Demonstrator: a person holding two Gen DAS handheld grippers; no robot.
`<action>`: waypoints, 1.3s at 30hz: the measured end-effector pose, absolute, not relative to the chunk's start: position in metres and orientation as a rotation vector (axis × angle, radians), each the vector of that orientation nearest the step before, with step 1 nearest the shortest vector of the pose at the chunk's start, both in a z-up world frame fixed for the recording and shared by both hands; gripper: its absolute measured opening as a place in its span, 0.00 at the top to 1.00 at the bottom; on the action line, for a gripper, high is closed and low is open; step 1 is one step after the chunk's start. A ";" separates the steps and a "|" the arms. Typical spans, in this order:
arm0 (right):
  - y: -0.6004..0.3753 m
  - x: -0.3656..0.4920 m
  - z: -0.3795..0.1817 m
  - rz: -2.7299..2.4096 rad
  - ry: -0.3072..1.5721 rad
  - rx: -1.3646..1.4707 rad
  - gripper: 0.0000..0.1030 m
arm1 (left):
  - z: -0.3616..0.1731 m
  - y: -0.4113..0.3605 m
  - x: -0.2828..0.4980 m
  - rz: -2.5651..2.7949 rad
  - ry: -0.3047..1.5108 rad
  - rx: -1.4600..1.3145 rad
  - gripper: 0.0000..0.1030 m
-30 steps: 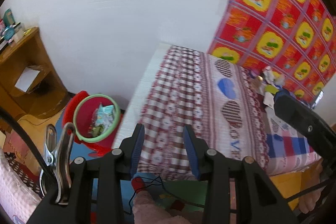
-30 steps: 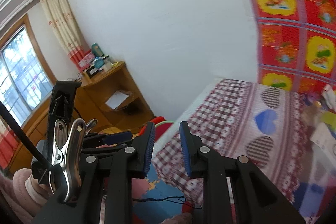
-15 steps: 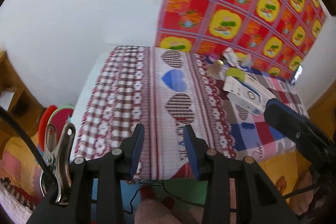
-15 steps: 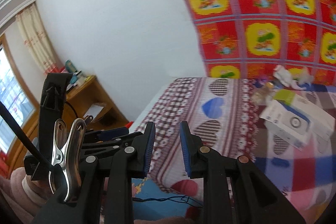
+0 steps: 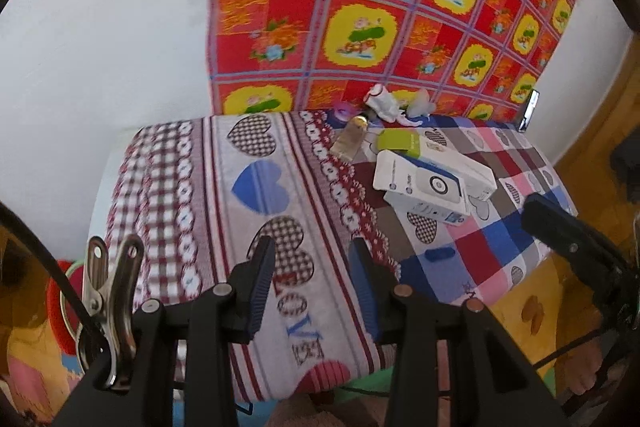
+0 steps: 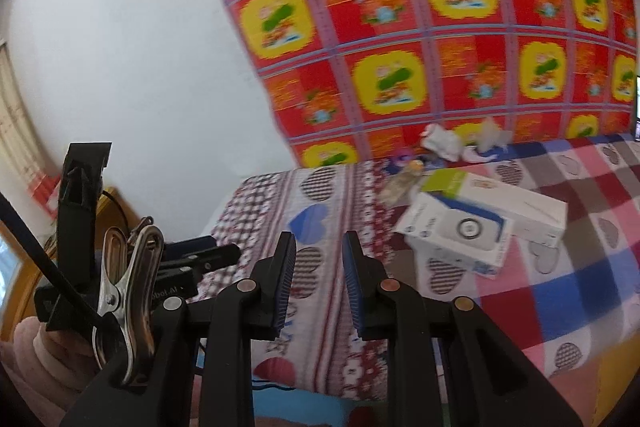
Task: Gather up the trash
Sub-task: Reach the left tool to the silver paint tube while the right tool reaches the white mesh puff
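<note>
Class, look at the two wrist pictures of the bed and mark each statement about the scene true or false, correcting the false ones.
1. Both claws are empty. True: nothing sits between the fingers of the left claw or the right claw.
2. Two white boxes lie on the bed cover. True.
3. The green-lidded box is on the floor. False: it lies on the bed, behind the white boxes.
4. The crumpled tissues lie at the near edge of the bed. False: they are at the far side, by the red patterned cloth.
</note>
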State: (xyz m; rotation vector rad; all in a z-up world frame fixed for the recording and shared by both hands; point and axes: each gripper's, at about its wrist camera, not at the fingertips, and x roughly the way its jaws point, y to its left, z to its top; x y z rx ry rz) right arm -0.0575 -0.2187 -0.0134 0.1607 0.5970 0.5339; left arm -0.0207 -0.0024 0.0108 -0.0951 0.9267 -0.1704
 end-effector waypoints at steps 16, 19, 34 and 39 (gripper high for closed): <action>-0.295 -0.001 -0.002 0.414 0.616 0.179 0.75 | 0.000 -0.065 0.066 -0.218 0.984 -0.060 0.61; -0.311 0.019 -0.002 0.431 0.626 0.158 0.74 | -0.006 -0.078 0.087 -0.204 0.998 -0.065 0.61; -0.367 0.117 -0.010 0.515 0.669 0.129 0.72 | -0.052 -0.120 0.183 -0.149 1.072 -0.004 0.61; -0.373 0.141 -0.018 0.535 0.686 0.136 0.72 | -0.074 -0.124 0.207 -0.137 1.117 0.019 0.61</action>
